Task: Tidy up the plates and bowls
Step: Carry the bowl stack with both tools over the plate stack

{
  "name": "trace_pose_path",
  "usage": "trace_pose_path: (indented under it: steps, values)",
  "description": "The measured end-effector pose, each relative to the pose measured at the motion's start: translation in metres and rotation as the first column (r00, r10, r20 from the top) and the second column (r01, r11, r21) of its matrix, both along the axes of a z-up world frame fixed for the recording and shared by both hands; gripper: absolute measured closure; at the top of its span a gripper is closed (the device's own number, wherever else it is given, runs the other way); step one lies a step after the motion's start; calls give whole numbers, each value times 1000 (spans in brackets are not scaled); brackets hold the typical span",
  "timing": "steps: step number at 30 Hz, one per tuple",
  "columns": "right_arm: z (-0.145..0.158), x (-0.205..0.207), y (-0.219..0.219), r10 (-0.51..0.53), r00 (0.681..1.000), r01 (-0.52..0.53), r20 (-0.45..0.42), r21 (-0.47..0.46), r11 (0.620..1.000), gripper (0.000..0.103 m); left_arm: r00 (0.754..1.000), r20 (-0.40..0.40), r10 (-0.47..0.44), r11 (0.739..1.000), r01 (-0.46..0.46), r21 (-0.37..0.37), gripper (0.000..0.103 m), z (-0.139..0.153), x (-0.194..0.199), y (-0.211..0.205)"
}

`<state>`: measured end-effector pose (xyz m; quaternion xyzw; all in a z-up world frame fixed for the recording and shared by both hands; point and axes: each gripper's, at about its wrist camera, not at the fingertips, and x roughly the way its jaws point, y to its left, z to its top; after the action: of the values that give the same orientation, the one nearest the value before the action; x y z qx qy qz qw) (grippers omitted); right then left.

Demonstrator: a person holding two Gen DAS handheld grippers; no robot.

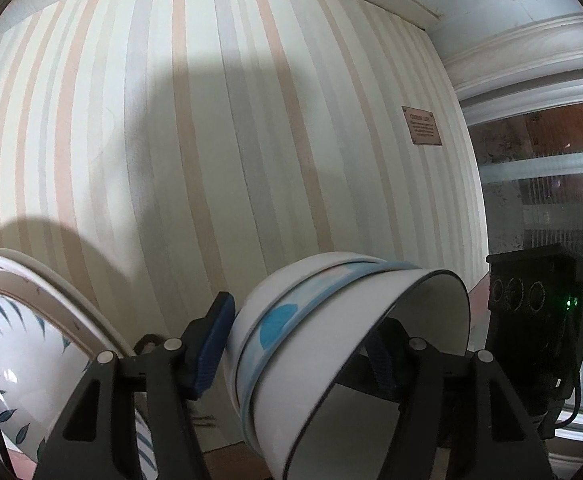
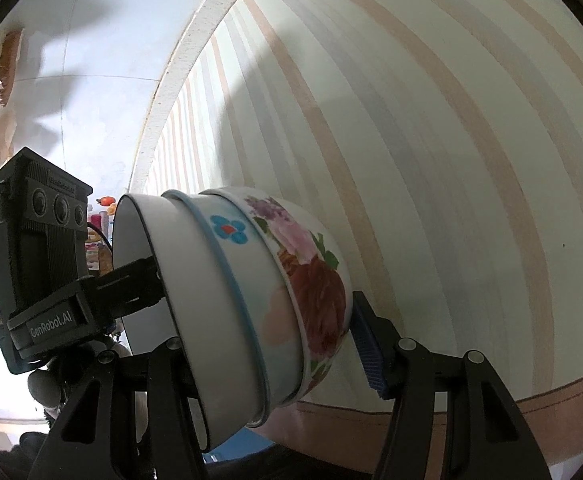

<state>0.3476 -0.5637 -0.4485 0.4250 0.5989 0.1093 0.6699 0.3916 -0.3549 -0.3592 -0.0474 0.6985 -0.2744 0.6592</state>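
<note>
A nested stack of bowls (image 1: 331, 344) is held up in the air on its side, between both grippers. It has a white bowl with a dark rim, a blue-rimmed bowl with blue flowers, and a bowl with pink and red flowers (image 2: 311, 280). My left gripper (image 1: 299, 344) is shut on the stack, one blue pad (image 1: 211, 344) on the bottom, the other finger inside the mouth. My right gripper (image 2: 267, 344) is shut on the same stack (image 2: 219, 300) from the other side. A plate with blue leaves (image 1: 19, 360) leans at the lower left.
A striped wall (image 1: 231, 140) fills the background with a small brown plaque (image 1: 421, 126). A window with frosted glass (image 1: 551, 200) is at the right. The other gripper's body (image 1: 531, 320) shows beside the stack, and the left one in the right wrist view (image 2: 39, 256).
</note>
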Motion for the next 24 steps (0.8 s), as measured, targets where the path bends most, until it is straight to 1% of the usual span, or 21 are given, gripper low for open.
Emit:
trace_pose_path:
  steps: [7, 14, 19, 24]
  values:
    - [20, 5, 12, 26, 1000, -26, 10, 4, 1000, 43, 1000, 10, 26, 999, -26, 18, 43, 17, -4, 18]
    - [37, 20, 42, 108, 994, -108, 15, 3, 994, 43, 994, 34, 104, 994, -105, 29, 43, 35, -7, 55]
    - [44, 37, 70, 189, 982, -189, 19, 14, 982, 43, 981, 50, 189, 981, -191, 32, 43, 43, -5, 91]
    - [49, 58, 107, 285, 958, -286, 27, 20, 958, 43, 956, 57, 289, 956, -291, 31, 43, 44, -5, 127]
